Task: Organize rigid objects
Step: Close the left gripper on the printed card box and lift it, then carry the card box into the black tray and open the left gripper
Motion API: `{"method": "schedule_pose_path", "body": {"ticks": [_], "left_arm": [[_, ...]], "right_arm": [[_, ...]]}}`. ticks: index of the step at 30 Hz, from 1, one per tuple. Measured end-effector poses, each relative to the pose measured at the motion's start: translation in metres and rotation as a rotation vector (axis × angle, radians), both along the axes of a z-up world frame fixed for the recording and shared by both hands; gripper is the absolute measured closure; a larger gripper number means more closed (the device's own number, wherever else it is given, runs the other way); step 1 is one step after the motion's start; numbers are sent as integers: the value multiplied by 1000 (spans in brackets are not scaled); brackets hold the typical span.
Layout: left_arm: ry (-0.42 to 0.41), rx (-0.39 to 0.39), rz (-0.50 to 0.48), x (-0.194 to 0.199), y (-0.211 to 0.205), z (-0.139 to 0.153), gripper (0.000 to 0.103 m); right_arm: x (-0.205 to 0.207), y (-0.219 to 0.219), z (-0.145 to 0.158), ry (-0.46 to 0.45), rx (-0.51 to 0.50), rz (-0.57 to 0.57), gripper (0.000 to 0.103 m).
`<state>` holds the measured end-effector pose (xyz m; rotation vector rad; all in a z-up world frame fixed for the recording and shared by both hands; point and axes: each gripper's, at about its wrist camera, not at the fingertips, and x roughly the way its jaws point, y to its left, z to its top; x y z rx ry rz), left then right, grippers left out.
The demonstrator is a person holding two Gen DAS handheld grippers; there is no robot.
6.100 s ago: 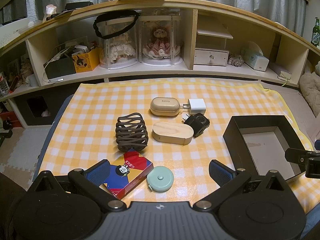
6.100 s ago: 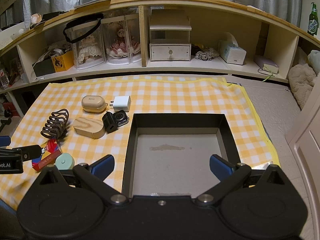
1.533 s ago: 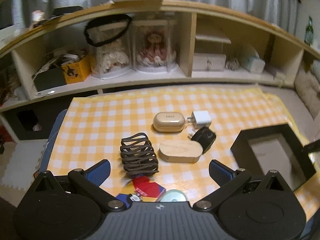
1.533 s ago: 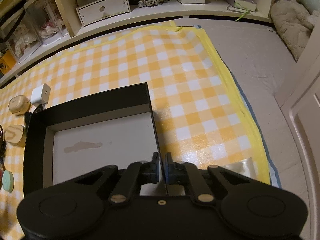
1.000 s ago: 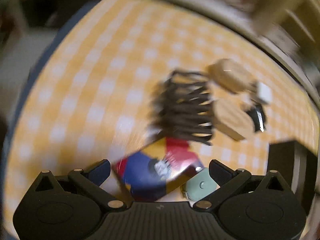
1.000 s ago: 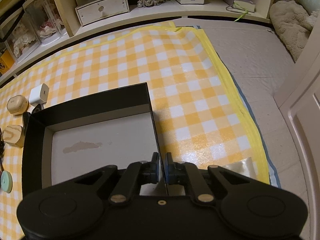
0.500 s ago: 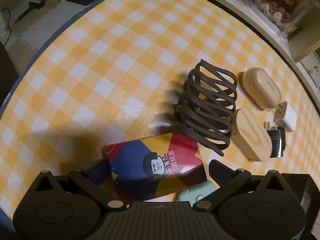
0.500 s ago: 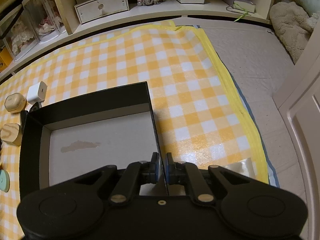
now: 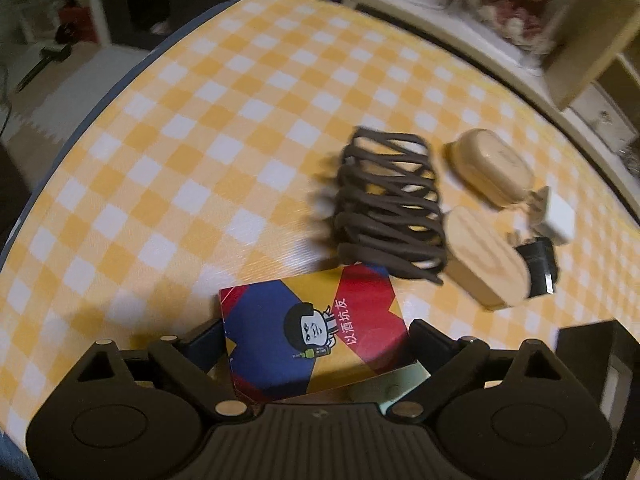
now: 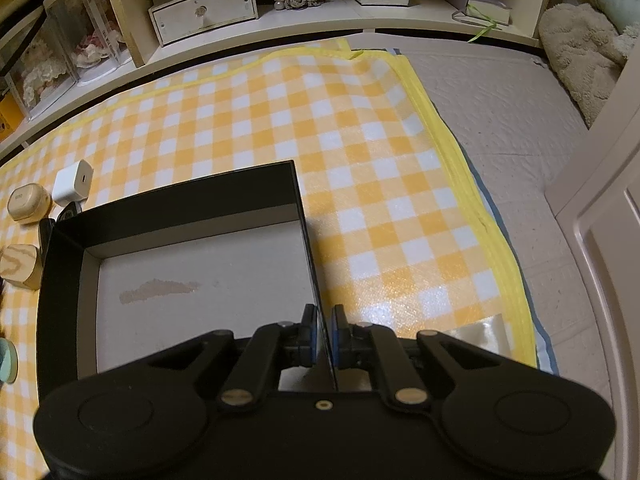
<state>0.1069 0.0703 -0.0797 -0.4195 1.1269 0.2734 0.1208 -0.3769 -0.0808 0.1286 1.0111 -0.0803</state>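
Note:
My left gripper (image 9: 316, 334) is open, its fingers on either side of a red, blue and yellow card box (image 9: 312, 328) lying on the checked cloth. A mint round tape measure (image 9: 384, 390) peeks out under the box's right side. Beyond lie a dark brown hair claw (image 9: 390, 204), a wooden oval box (image 9: 486, 256), a beige earbud case (image 9: 492, 166), a white charger (image 9: 556, 218) and a black charger (image 9: 538, 266). My right gripper (image 10: 324, 334) is shut on the right wall of the black open box (image 10: 308, 240), whose white floor is bare.
A low wooden shelf (image 10: 240, 36) with doll cases, a small drawer and a tissue box runs along the back. The cloth's yellow edge (image 10: 460, 160) ends at a grey mat on the right. A door (image 10: 608, 216) stands at far right.
My left gripper has moved forward and lower, so the card box now sits between its fingers. My right gripper stays clamped on the black box wall.

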Motion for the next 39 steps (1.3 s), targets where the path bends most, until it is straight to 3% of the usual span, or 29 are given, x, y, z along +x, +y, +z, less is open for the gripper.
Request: {"method": "schedule_pose_path", "body": {"ticks": [9,21,26,35,39], "left_arm": [[-161,25,-183,-12,-32,31,9],[-303,79,-317,-20,-63,56,9],[-387,86,-414,-21,-95,76,9],[-415,-57,-577,-13,-193,81,8],[-378,-131,-599,-1,-233,69,8]], "right_arm": [[0,0,0,-1,1,-1,95],[-1,0,0,-3,-2,1,96],[-1,0,0,-5,4,0,96],[-3,-2,0,-13,32,0,97],[-4,-2,0,-18,42,0,97]]}}
